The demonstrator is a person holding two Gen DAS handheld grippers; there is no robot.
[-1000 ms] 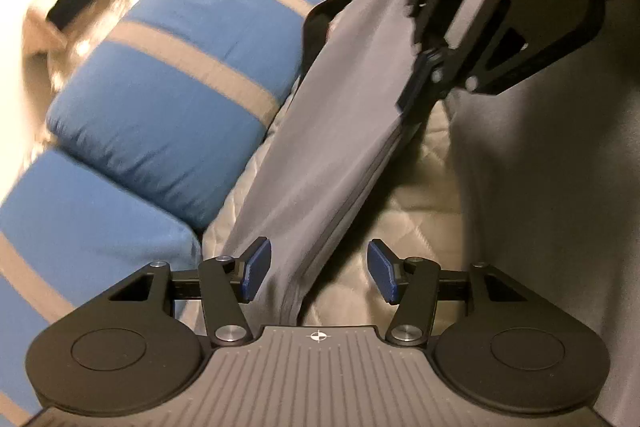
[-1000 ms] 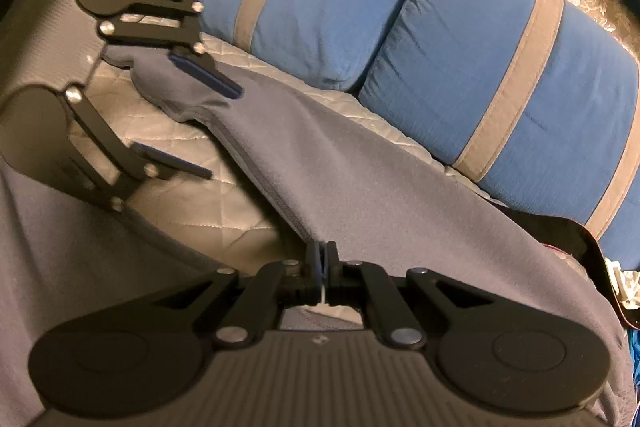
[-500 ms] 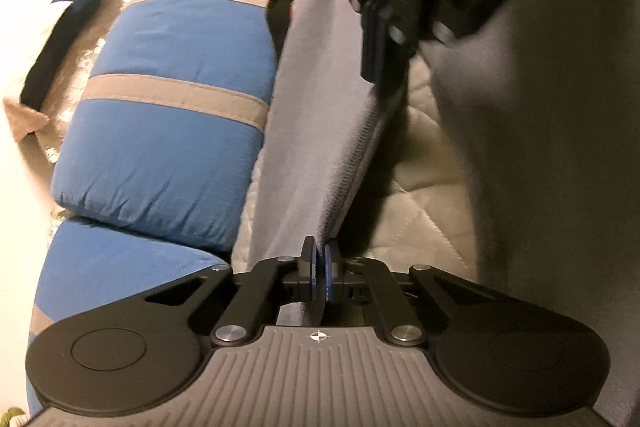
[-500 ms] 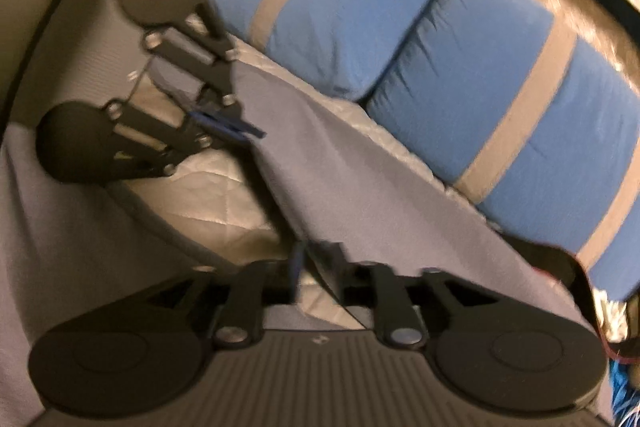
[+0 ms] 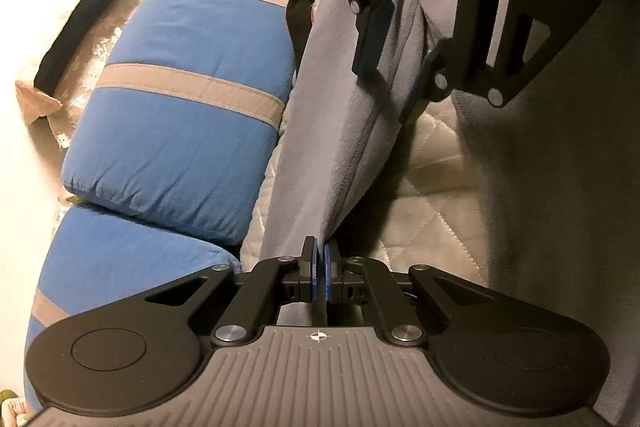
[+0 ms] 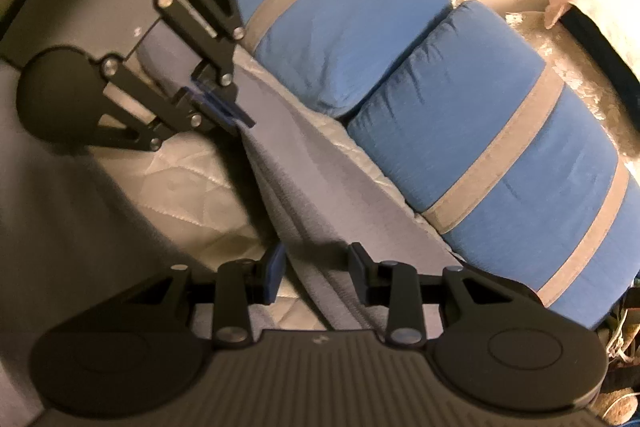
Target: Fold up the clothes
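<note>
Now L gripper (image 5: 320, 273) clamped on grey garment (image 5: 332, 131) edge; R gripper (image 6: 316, 273) just opened, fabric loose btwn pads, by blue cushions (image 6: 400, 59).

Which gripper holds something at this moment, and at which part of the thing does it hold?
The left gripper is shut on the folded edge of the grey garment. The right gripper has just been opening; the garment's edge lies between its pads, not pressed.
</note>
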